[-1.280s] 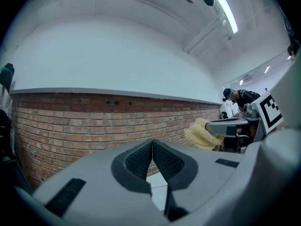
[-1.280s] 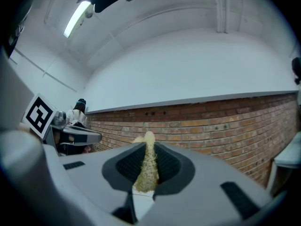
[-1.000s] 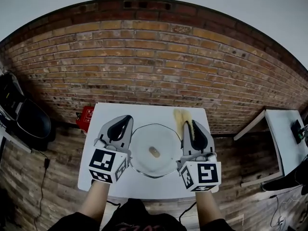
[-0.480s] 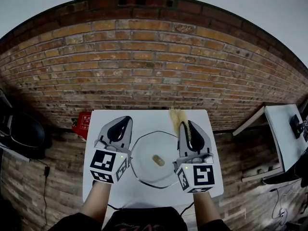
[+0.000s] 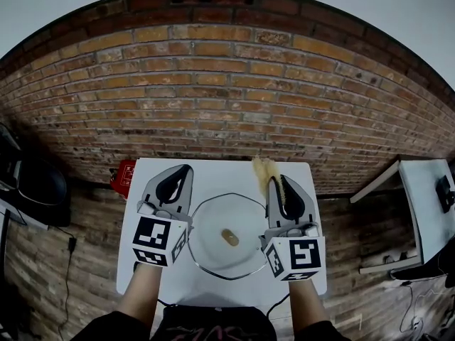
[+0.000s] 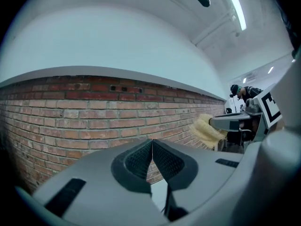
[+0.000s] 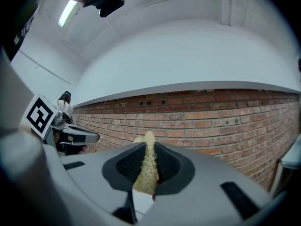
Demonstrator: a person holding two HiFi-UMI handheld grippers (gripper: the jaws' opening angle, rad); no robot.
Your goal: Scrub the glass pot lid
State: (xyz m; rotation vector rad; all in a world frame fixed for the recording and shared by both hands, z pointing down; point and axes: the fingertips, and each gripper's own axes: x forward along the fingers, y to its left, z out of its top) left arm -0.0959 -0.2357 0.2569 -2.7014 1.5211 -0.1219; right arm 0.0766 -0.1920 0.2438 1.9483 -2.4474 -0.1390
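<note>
The round clear glass pot lid [image 5: 212,227] with a small tan knob [image 5: 229,237] lies flat at the lower centre of the head view, on a white square table [image 5: 220,176] between the two grippers. Just right of it, the right gripper [image 5: 276,180] is clamped on a pale yellow fibrous scrubber [image 5: 265,170]. The left gripper [image 5: 188,168] — at the lid's left — has its jaws pressed together with nothing between them. A red brick wall [image 5: 227,98] fills the frame above.

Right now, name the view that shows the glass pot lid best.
Head view: the whole glass pot lid lies on the white table between the left tool and right tool. Neither gripper view shows it; both face the brick wall.
</note>
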